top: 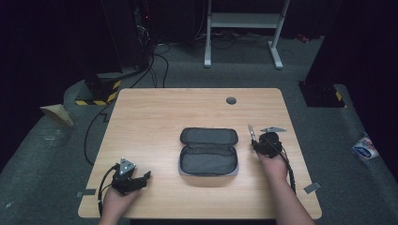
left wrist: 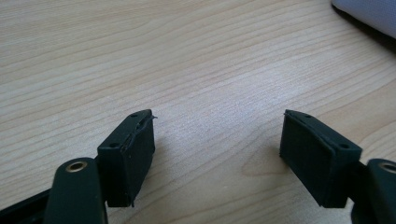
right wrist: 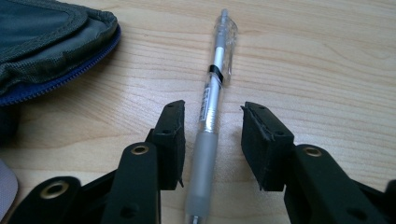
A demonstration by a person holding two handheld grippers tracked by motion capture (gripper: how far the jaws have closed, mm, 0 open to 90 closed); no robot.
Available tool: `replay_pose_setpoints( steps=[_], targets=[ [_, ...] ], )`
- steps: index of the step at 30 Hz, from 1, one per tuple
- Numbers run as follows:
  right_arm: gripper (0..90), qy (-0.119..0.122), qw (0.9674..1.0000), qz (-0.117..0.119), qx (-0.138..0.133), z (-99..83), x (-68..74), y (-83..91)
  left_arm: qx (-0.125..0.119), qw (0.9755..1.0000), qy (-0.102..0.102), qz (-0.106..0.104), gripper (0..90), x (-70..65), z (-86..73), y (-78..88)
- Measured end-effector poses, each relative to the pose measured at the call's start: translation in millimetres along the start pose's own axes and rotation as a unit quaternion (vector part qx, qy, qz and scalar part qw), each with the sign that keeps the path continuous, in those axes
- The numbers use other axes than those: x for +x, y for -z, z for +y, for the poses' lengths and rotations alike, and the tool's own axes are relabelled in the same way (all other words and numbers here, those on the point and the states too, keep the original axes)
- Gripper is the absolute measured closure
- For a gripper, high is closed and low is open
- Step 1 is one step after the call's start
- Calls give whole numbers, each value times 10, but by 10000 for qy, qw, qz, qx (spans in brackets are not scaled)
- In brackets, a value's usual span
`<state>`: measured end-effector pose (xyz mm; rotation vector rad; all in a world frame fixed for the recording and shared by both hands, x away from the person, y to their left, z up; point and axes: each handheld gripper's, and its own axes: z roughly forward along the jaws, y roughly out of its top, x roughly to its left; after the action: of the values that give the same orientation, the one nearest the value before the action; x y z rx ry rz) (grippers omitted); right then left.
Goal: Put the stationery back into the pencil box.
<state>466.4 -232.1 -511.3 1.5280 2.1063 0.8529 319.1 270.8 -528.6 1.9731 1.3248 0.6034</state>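
Observation:
A clear pen with a grey rubber grip lies on the wooden table, just right of an open grey pencil case with a blue zip. My right gripper straddles the pen's lower barrel, one pad on each side, and a gap remains at both pads. In the high view the right gripper sits beside the case's right edge, with the pen pointing away from it. My left gripper rests near the front left of the table. Its jaws stand wide over bare wood.
The pencil case lies open and flat at the table's middle, nothing visible inside. A round grey grommet sits near the far edge. Grey tape pieces mark the front corners. Cables and a white frame stand on the floor behind.

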Motion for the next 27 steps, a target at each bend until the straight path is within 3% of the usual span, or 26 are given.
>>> replay_pose_setpoints(
  steps=[6,13,19,22,27],
  targets=[
    [650,48,9999,-73,55,32,10,-40,-1,10000,0,-5,267,-1,1,-1],
    [779,256,9992,-234,213,81,85,-54,-2,10000,-1,-7,267,0,1,-1],
    [786,343,9988,-252,257,85,110,-46,-15,10000,14,-5,267,-2,0,-3],
    [787,498,9982,-304,147,77,126,-14,-16,10000,17,-8,267,-2,0,-3],
    [787,504,9984,-246,23,99,145,102,-1,10000,-1,-12,267,1,1,-1]
  ],
)
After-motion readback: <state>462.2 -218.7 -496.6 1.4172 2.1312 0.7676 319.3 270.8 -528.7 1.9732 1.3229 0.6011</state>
